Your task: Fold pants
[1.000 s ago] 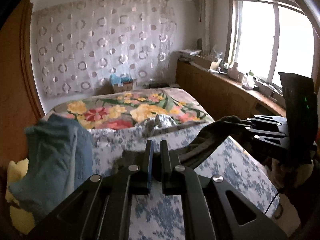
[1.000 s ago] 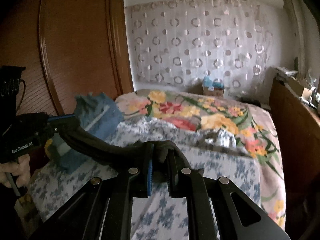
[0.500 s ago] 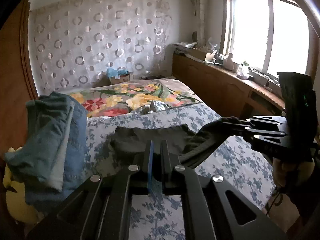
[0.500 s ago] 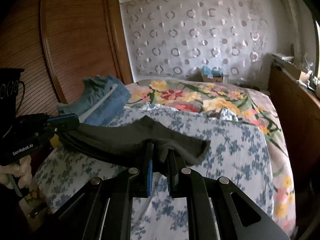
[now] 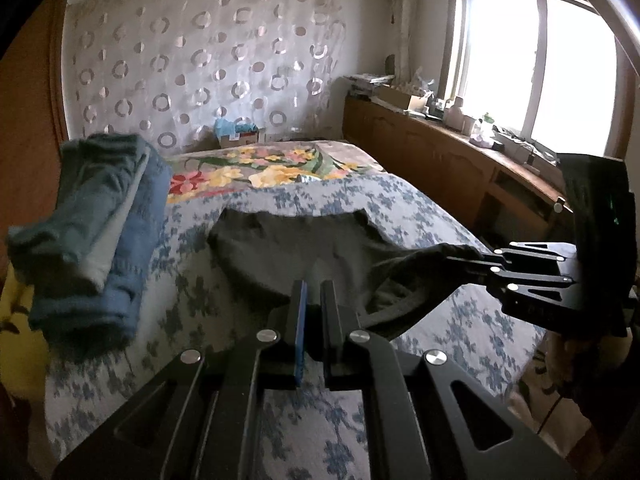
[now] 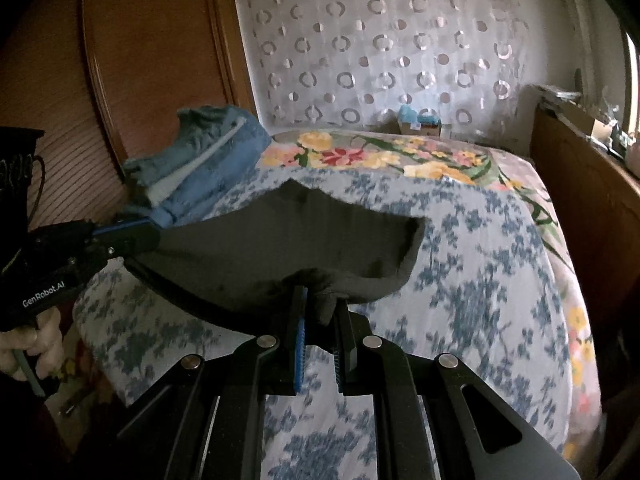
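The dark grey pants point(image 5: 296, 240) lie with their far part spread on the blue-flowered bed cover point(image 5: 200, 300), and their near edge is lifted. At the bottom of the left wrist view my left gripper point(image 5: 314, 286) is shut on that near edge. My right gripper point(image 5: 454, 259) comes in from the right, shut on a bunched corner. In the right wrist view the right gripper point(image 6: 320, 302) pinches a fold of the pants point(image 6: 280, 240), and the left gripper point(image 6: 152, 234) grips the other corner at the left, with a hand point(image 6: 28, 340) on its handle.
A stack of folded blue and teal clothes point(image 5: 92, 232) sits on the bed's left side, close to the pants. A flowered blanket point(image 5: 260, 168) covers the far half. A wooden cabinet point(image 5: 440, 168) runs along the right; a brown wardrobe point(image 6: 120, 60) stands at the left.
Both grippers have moved forward and down over the bed. The pants, earlier hanging stretched between them, now lie spread on the cover with only the near edge held up.
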`<state>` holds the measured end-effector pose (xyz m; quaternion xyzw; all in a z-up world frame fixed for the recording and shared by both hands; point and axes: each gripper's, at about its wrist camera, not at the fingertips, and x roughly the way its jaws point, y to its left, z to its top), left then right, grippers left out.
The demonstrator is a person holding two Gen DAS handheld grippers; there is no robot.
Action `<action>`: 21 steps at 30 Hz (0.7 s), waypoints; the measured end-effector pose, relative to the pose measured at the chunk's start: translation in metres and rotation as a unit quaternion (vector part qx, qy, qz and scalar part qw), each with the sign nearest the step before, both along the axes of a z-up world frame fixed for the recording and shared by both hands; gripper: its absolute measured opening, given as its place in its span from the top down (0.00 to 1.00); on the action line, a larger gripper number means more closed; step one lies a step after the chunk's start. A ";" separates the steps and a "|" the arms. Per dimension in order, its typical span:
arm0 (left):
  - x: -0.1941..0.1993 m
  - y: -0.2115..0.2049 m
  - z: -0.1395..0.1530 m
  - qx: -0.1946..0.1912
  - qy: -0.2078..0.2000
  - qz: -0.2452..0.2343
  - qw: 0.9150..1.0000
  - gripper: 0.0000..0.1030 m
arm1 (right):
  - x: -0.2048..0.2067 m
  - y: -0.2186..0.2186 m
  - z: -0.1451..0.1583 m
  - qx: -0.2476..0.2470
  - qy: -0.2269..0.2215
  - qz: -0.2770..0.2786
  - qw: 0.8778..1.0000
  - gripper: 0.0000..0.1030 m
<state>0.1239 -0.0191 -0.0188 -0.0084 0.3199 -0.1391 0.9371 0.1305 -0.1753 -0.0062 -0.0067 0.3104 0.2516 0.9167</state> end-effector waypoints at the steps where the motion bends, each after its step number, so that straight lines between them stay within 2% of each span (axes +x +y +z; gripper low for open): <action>1: -0.002 0.000 -0.003 -0.001 0.002 0.001 1.000 0.93 | -0.002 0.000 -0.001 0.001 0.003 0.000 1.000 0.89; 13: -0.034 0.000 -0.038 0.003 0.017 0.011 1.000 0.93 | -0.023 0.001 -0.022 -0.003 0.023 -0.004 1.000 0.89; 16: -0.044 0.002 -0.041 -0.001 0.017 0.013 1.000 0.93 | -0.032 -0.002 -0.025 0.012 0.031 -0.004 0.999 0.89; 21: -0.057 0.002 -0.049 -0.004 0.024 0.012 1.000 0.93 | -0.053 0.001 -0.033 0.000 0.020 -0.006 1.000 0.89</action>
